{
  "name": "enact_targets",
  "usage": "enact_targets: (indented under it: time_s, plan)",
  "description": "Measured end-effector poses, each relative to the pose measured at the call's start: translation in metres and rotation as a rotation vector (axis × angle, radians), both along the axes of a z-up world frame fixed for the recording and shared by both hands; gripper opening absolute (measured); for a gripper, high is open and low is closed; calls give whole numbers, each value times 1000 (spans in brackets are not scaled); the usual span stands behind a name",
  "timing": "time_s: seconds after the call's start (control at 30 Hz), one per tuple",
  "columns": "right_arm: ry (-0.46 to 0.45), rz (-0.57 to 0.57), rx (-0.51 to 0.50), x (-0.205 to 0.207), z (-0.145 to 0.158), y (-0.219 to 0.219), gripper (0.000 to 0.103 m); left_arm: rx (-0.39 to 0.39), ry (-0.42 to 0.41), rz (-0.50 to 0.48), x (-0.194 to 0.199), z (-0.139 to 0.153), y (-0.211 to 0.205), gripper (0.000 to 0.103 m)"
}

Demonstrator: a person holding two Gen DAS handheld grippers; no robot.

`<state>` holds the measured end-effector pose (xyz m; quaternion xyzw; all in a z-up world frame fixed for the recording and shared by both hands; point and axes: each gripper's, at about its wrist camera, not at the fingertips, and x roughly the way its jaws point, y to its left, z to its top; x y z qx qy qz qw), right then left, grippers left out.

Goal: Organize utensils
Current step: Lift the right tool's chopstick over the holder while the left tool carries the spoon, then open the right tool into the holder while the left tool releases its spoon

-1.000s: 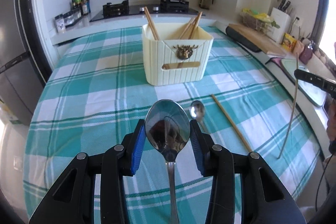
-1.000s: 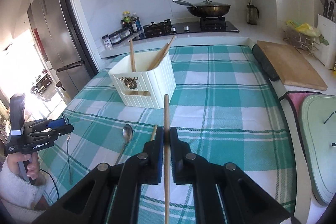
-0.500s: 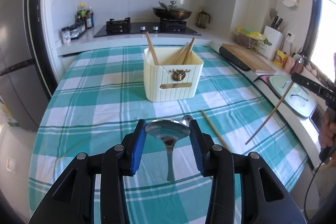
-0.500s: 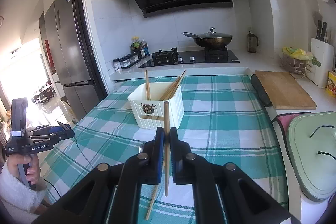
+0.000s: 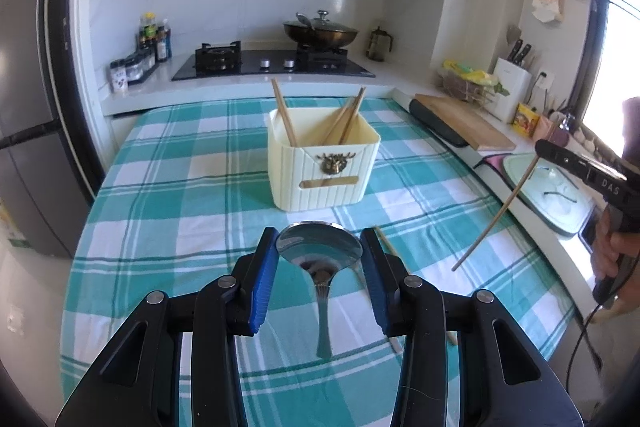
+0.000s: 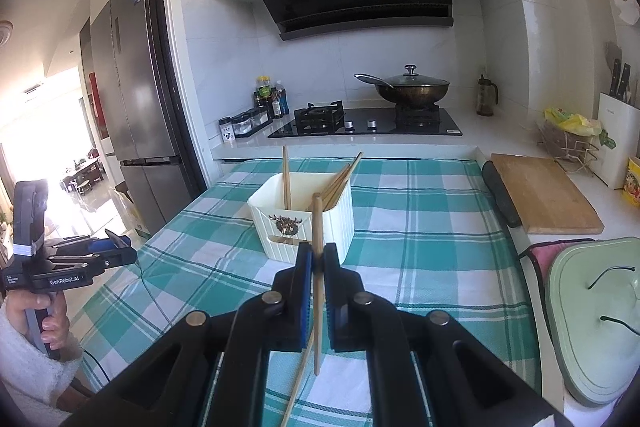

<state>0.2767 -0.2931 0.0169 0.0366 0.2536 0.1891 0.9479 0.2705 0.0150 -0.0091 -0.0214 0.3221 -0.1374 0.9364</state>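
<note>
My left gripper (image 5: 319, 245) is shut on a steel spoon (image 5: 320, 259), bowl forward and handle hanging down, held above the checked tablecloth (image 5: 180, 187). A cream utensil box (image 5: 322, 167) with several chopsticks in it stands ahead at the table's middle. My right gripper (image 6: 317, 259) is shut on a wooden chopstick (image 6: 317, 227), held nearly upright above the table in front of the box (image 6: 308, 227). In the left wrist view that chopstick (image 5: 496, 215) hangs slanted from the right gripper (image 5: 544, 149). Another chopstick (image 5: 386, 241) lies on the cloth, and it also shows in the right wrist view (image 6: 298, 379).
A wooden cutting board (image 6: 540, 195) and a pale green lid (image 6: 596, 315) lie on the counter to the right. A hob with a lidded wok (image 6: 408, 91) is behind the table. A fridge (image 6: 136, 87) stands at the left. The left gripper (image 6: 80, 263) shows at the left.
Both grippers have risen above the table with their loads and tilted up. The spoon lying on the cloth is now hidden behind the held one. The right chopstick slants more.
</note>
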Motion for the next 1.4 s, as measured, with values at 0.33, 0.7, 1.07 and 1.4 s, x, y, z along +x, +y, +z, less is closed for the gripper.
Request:
enact_targets:
  time_s: [0.33,0.7,1.07,1.4]
  plan:
    - [-85,-15,-13,57,47,11,6,-57,-127,-18,56,88,3,42]
    - [-296,-8,14,133,86,56,6,-86,-268,133,168,113,-7,42]
    - [129,119,14,258,-16,95,6,-71,60,153,260,7,-7,42]
    - [230,51,74,290,-46,102,39,-107,138,138,256,-16,-3,72]
